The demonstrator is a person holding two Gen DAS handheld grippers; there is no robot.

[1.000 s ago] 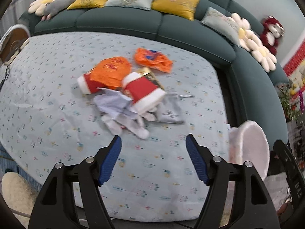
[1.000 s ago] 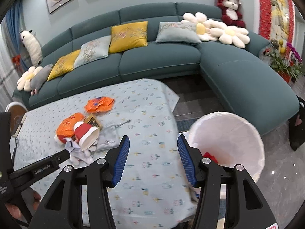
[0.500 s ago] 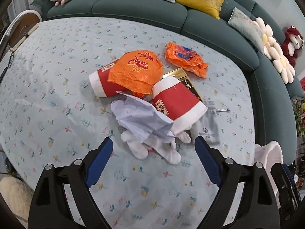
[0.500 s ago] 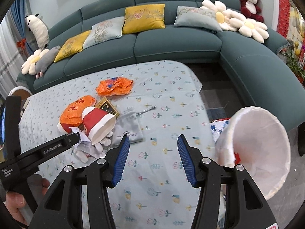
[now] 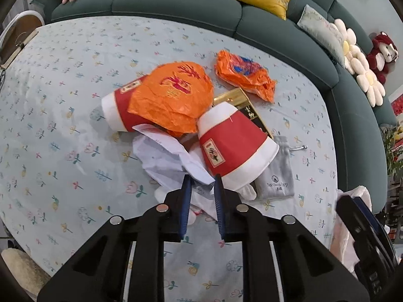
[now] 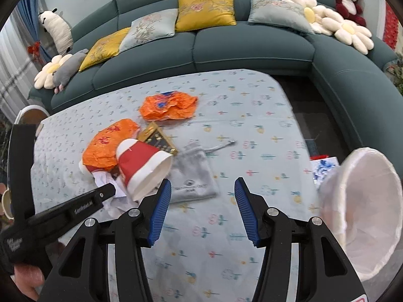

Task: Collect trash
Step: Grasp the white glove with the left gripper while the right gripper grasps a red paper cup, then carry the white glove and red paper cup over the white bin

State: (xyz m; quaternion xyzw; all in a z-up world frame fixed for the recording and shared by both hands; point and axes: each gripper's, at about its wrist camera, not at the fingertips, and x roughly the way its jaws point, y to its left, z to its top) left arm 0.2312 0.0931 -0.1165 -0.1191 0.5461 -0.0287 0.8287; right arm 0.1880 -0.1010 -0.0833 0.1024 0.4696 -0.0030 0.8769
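Note:
A trash pile lies on the flowered table (image 5: 63, 130): a tipped red-and-white paper cup (image 5: 233, 148), a second cup (image 5: 118, 110) under an orange wrapper (image 5: 171, 98), another orange wrapper (image 5: 243, 75), a gold-black box (image 5: 241, 103), crumpled white paper (image 5: 166, 156) and a grey pouch (image 5: 279, 176). My left gripper (image 5: 201, 188) is shut on the white paper beside the cup's rim. My right gripper (image 6: 200, 196) is open and empty above the table near the pouch (image 6: 194, 176). The white-lined trash bin (image 6: 362, 206) stands at the right.
A teal sofa (image 6: 252, 47) with cushions and plush toys curves around the table's far and right sides. Dark floor (image 6: 309, 115) lies between table and sofa. The left gripper's body (image 6: 63, 209) crosses the right wrist view at the left.
My left gripper moved down to the pile and closed on the white paper. My right gripper came lower over the table, still open.

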